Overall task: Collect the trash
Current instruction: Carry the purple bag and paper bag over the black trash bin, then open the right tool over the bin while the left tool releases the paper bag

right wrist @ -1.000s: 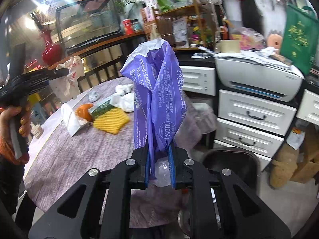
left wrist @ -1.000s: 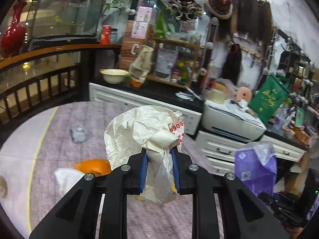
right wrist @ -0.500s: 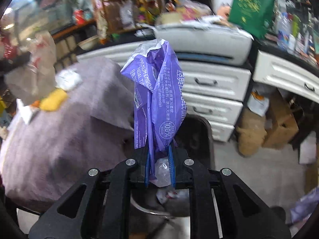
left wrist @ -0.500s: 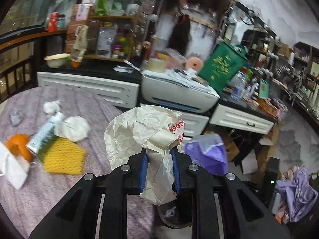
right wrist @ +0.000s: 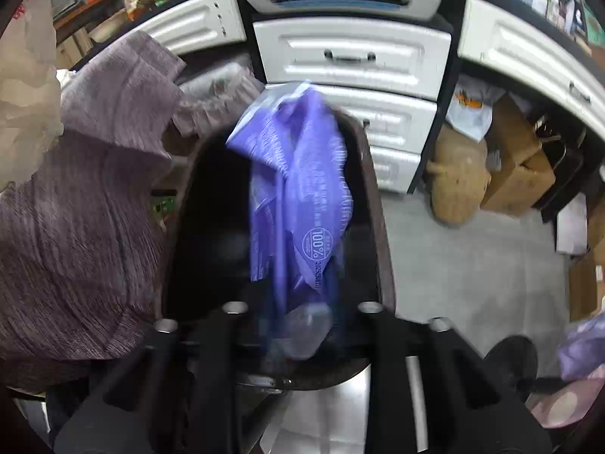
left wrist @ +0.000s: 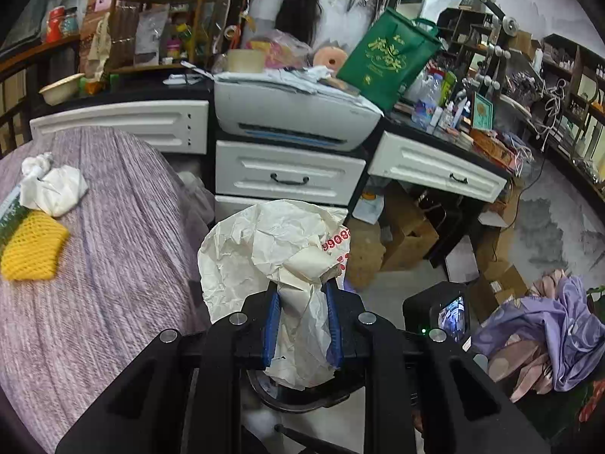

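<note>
Left wrist view: looks forward and moderately downward along its own fingers, facing the white drawers (left wrist: pixel 289 178) at frame centre, the table edge at left.

Right wrist view: pitched more steeply down, close above the dark bin (right wrist: pixel 382 227) filling frame centre.

Shared: the same drawers (right wrist: pixel 351 56), the printer (left wrist: pixel 291 113) above them, the purple tablecloth (left wrist: pixel 113 246), the floor boxes.

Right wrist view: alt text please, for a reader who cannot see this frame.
The right hand-held gripper hangs over an open dark trash bin, its jaws opening around a crumpled purple plastic wrapper that is blurred and still between them. A table under a purple-grey cloth lies left; white drawers stand behind the bin.
</note>
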